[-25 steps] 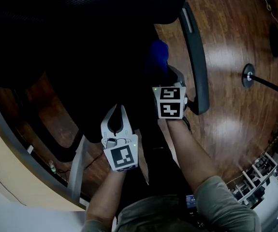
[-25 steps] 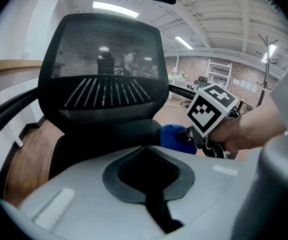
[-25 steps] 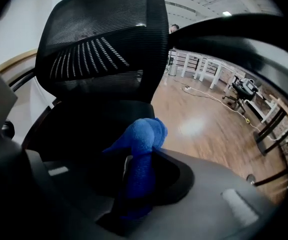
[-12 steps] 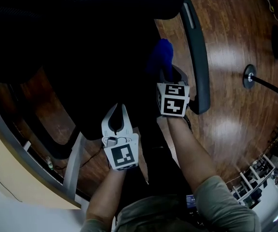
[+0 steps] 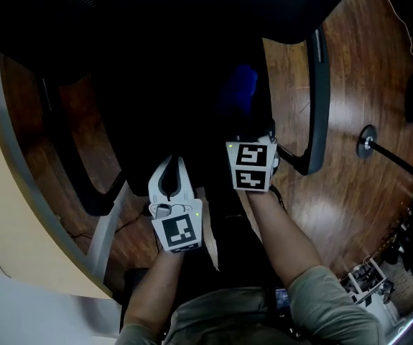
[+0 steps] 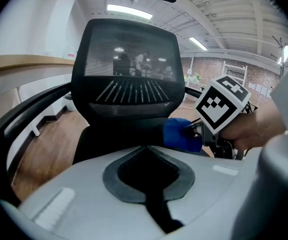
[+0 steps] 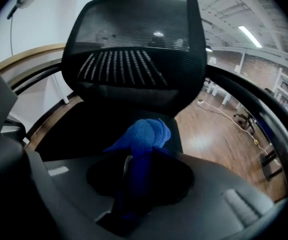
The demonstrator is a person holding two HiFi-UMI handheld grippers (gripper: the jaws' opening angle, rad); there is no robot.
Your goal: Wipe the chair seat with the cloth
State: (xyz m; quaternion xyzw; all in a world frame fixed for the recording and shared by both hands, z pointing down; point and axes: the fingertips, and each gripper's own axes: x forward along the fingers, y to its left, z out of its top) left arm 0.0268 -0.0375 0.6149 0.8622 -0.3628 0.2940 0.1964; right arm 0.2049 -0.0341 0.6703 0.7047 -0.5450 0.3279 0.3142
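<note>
The black chair seat (image 5: 166, 85) fills the upper middle of the head view, very dark. My right gripper (image 5: 248, 129) is shut on a blue cloth (image 5: 238, 88), which bunches out past the jaws over the seat's right side. In the right gripper view the cloth (image 7: 145, 134) hangs in front of the seat (image 7: 78, 126), below the mesh backrest (image 7: 133, 44); whether it touches the seat I cannot tell. My left gripper (image 5: 171, 162) is shut and holds nothing, near the seat's front edge. From its view the cloth (image 6: 181, 134) shows beside the right gripper's marker cube (image 6: 221, 106).
The chair's right armrest (image 5: 317, 85) curves down beside my right hand, and the left armrest (image 5: 59, 139) arcs at the left. A beige desk edge (image 5: 5, 192) runs along the left. A round stand base (image 5: 368, 139) sits on the wooden floor (image 5: 350, 192).
The chair now sits further right and lower in the head view, with its right armrest more upright. Both grippers have shifted a little over the seat. The cloth stays in the right gripper.
</note>
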